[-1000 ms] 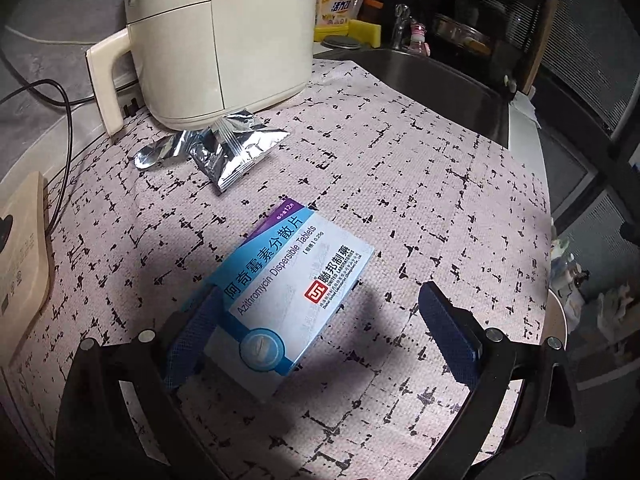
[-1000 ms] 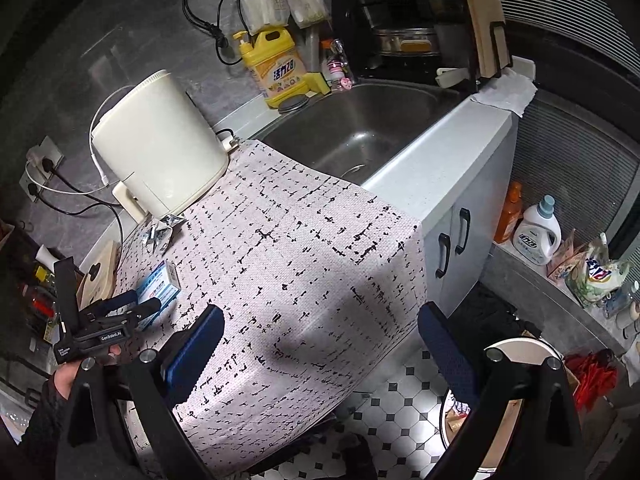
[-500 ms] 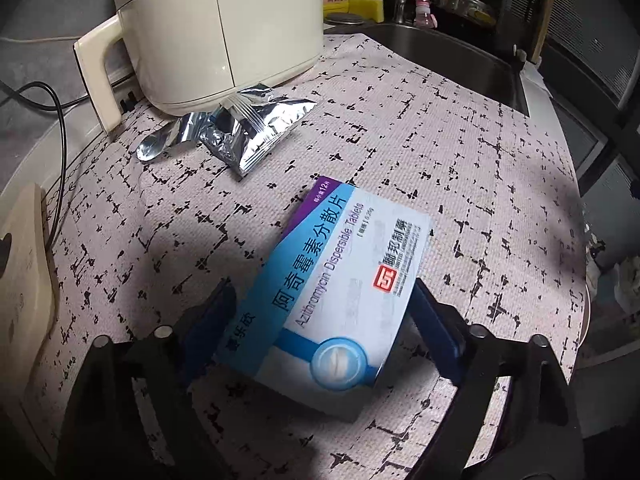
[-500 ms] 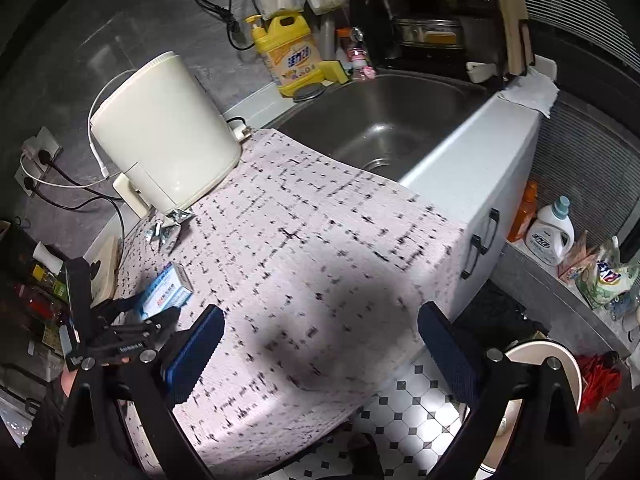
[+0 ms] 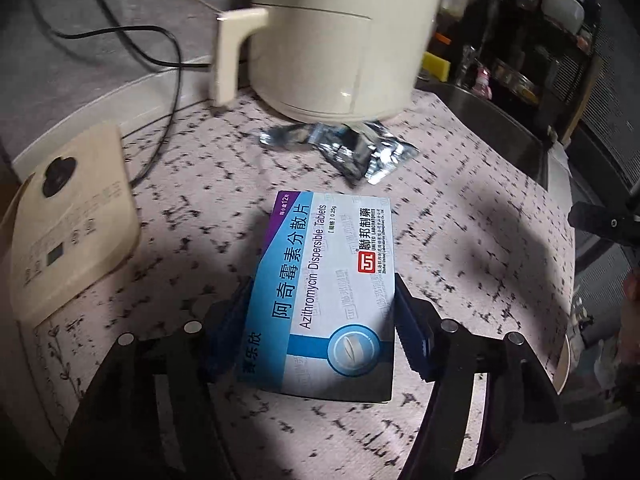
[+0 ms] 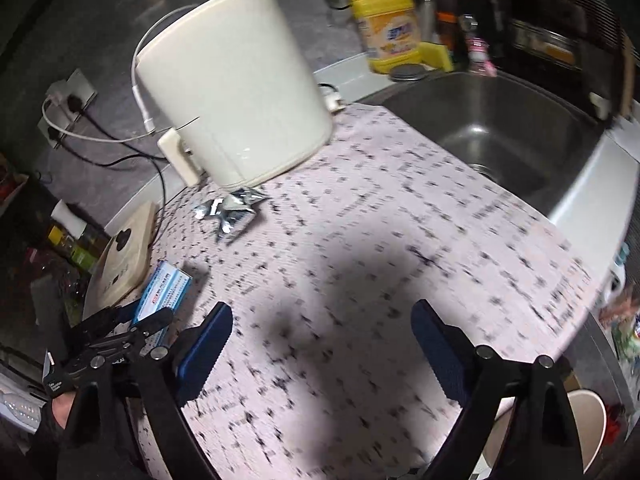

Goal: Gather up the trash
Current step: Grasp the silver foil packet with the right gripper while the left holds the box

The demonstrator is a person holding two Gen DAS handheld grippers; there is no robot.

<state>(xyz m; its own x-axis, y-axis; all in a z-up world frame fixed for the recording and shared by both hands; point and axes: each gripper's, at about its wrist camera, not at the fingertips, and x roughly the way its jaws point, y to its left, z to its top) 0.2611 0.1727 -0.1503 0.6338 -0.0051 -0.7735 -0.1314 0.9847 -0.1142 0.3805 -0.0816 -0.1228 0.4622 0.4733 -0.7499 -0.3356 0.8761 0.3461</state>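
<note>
Blue-and-white cardboard, a flat medicine box [image 5: 332, 300], lies low in the centre of the left wrist frame on the pink black-flecked cloth [image 5: 472, 248], and we have our left gripper [image 5: 320, 336] straddling its long sides, jaws closing, pads at or just beside the edges; a firm grip we cannot yet confirm. A crumpled silver foil wrapper [image 5: 360, 152] waits above it, tucked against the cream plastic appliance [image 5: 340, 40], probably the next piece of trash. Our right gripper [image 6: 320, 344], bottom centre of its own frame, is wide, closing slightly, with nothing between its pads, over bare cloth.
</note>
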